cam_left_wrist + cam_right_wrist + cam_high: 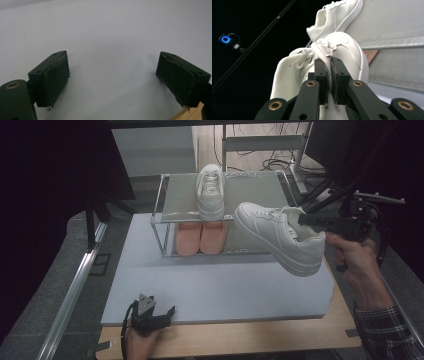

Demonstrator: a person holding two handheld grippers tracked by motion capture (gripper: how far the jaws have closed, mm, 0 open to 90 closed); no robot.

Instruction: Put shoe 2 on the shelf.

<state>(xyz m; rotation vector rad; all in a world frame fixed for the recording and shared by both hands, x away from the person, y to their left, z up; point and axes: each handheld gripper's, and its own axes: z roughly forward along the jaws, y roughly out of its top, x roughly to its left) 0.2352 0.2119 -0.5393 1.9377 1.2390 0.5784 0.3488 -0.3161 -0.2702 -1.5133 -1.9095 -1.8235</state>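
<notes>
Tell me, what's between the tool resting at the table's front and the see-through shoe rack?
Nothing: in the high view, bare white board stretches from the left tool to the shoe rack.

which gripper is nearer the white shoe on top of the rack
Right. The right gripper is in the air just right of the rack, clamped on a second white shoe, a short way from the white shoe on top. The left gripper rests open at the table's near edge.

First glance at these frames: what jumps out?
A white sneaker hangs in mid-air right of centre, pinched by the right gripper. Its twin sits on the clear rack's top shelf, pink shoes below. The left gripper rests open at the mat's near edge.
</notes>
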